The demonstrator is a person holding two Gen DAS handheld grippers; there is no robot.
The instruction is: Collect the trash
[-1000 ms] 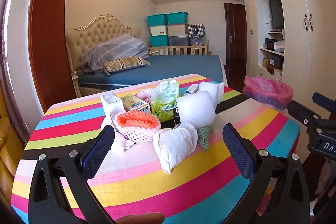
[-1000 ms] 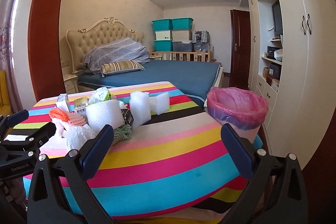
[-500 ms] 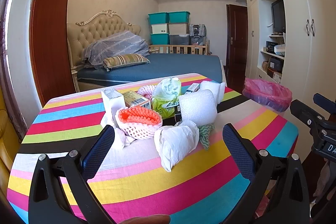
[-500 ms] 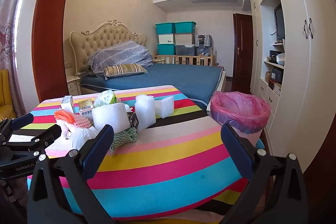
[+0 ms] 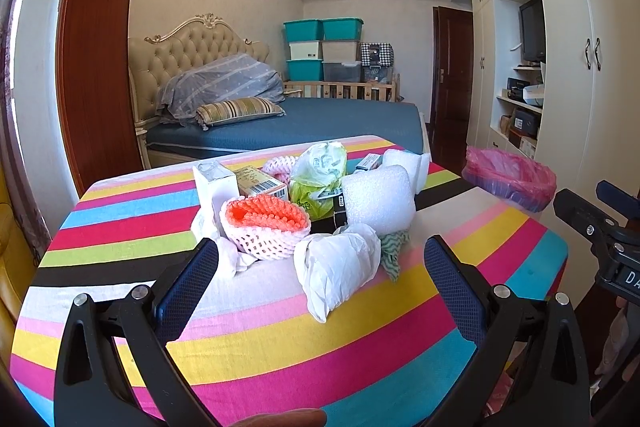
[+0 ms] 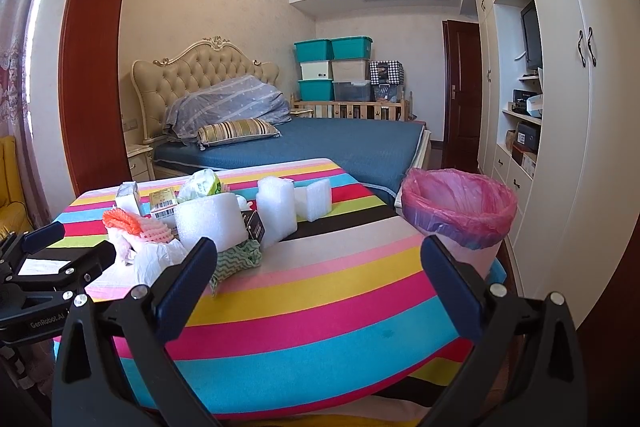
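I've got both grippers hovering short of the pile, nothing picked up yet, so I judge this as the approach step before the first grab. My left gripper (image 5: 320, 267) has its fingers spread wide and empty, pointing at the trash heap mid-worktop (image 5: 120, 215). The right gripper (image 6: 318, 267) is likewise released and empty, aimed more toward the bare striped cloth btwn the heap and the bin.

The trash is all clustered on the worktop: a crumpled white bag (image 5: 336, 267) closest to my left fingers, an orange-and-white foam fruit net (image 5: 266, 227) just beside it, a white foam block (image 5: 378, 199) behind, a green plastic bag (image 5: 318, 175), a barcode carton (image 5: 260, 181) and a scrap of green zigzag cloth (image 6: 236, 259) tucked under the foam. More foam pieces (image 6: 316, 199) sit toward the far edge.

The pink-lined bin (image 6: 460, 211) stands just off the worktop's right side, mouth open.

Next move, as I see it: push the left gripper fwd so the white bag sits btwn the fingers, then clamp. It's soft and loose, so I'd go for the bulk of it, else it could slip or drag its neighbours along.
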